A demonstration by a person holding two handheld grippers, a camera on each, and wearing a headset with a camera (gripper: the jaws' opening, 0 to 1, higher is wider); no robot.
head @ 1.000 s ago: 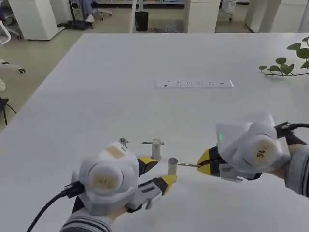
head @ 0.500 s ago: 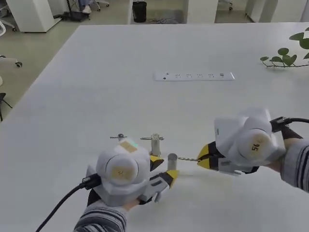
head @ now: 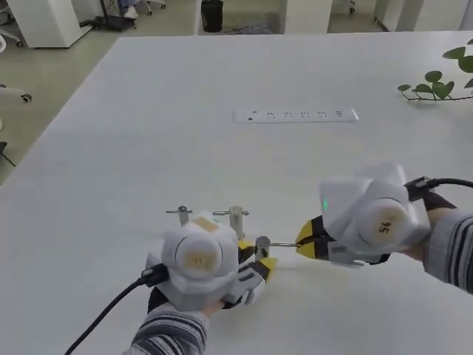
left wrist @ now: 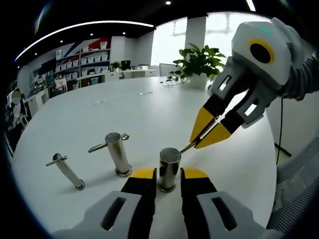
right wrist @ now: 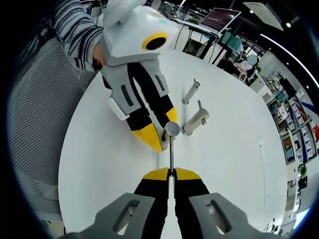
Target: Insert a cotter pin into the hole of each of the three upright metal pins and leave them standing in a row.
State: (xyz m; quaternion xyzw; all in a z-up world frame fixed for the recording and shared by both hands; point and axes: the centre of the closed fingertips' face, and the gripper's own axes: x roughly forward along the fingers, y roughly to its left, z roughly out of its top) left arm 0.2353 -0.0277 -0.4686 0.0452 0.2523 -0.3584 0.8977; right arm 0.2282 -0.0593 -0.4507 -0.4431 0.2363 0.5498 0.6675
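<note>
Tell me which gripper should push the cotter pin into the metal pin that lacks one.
Right. The right gripper holds the cotter pin, its tip at the metal pin's top; the left gripper clamps that pin's base.

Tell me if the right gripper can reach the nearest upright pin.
Probably yes: the right gripper holds a cotter pin whose tip meets the upright pin, clamped low by the left gripper; nothing intervenes.

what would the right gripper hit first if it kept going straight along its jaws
The cotter pin in the right gripper leads, its tip at the nearest upright metal pin, which the left gripper clamps; likely that pin first.
</note>
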